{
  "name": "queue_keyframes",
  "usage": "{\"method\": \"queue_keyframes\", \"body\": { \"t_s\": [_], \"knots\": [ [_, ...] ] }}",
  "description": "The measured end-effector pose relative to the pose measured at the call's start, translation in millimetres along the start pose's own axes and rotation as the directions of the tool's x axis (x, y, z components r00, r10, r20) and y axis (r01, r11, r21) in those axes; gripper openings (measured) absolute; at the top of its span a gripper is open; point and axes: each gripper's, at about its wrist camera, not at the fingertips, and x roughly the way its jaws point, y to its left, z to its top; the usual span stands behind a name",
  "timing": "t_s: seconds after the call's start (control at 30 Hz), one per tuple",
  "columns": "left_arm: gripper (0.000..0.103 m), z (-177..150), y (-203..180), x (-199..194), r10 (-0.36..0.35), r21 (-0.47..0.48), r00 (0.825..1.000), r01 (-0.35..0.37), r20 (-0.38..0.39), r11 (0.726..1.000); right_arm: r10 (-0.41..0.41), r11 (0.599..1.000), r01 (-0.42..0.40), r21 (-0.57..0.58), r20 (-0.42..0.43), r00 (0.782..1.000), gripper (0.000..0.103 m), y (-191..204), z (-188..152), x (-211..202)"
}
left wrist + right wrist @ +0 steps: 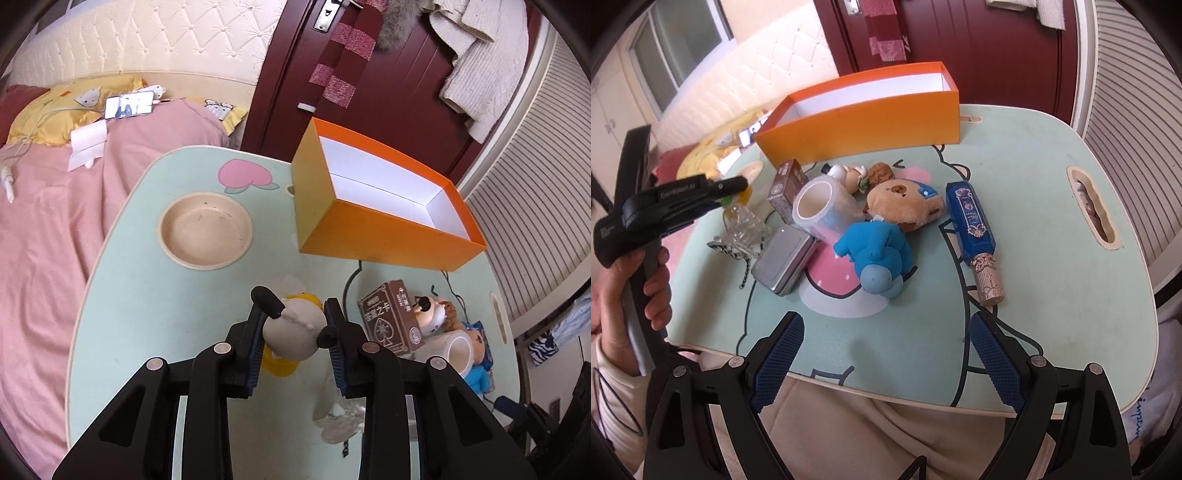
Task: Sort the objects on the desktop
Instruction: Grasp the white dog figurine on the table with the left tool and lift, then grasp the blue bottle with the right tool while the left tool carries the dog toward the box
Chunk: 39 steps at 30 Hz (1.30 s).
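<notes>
Brown card box (391,317) shows a spade; left gripper (295,325) fingers clamp a figurine (291,328), right gripper (886,354) spread.

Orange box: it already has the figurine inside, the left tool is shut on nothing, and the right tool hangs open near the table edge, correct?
Not quite. The orange box shows only bare white walls inside in the left wrist view. The figurine sits between the left tool fingers, which close on it. The right tool does hang open near the table edge.
</notes>
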Motion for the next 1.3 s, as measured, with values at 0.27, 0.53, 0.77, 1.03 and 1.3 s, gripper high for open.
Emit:
{"method": "queue_keyframes", "body": {
  "t_s": [0.27,0.53,0.77,1.03,1.3],
  "knots": [
    [0.035,-11,21,16,0.033,-0.034,0.999,-0.034,-0.039,0.999,-0.079,0.993,0.092,-0.073,0.163,0.983,0.092,-11,9,-12],
    [0.035,-14,12,14,0.079,0.022,0.997,-0.079,-0.015,0.997,-0.080,0.996,0.071,0.062,0.153,0.985,0.081,-55,14,1],
    [0.035,-15,14,14,0.076,0.023,0.997,-0.075,-0.014,0.997,-0.140,0.990,0.135,0.042,0.123,0.982,0.061,-62,31,25],
    [0.034,-15,13,13,0.077,0.020,0.997,-0.077,-0.008,0.997,-0.191,0.974,0.201,-0.104,0.097,0.977,0.022,-40,35,35],
    [0.031,-14,7,7,-0.010,0.021,1.000,0.010,0.014,1.000,-0.079,0.995,0.088,-0.055,0.158,0.984,0.022,-43,39,0]
  ]
}}
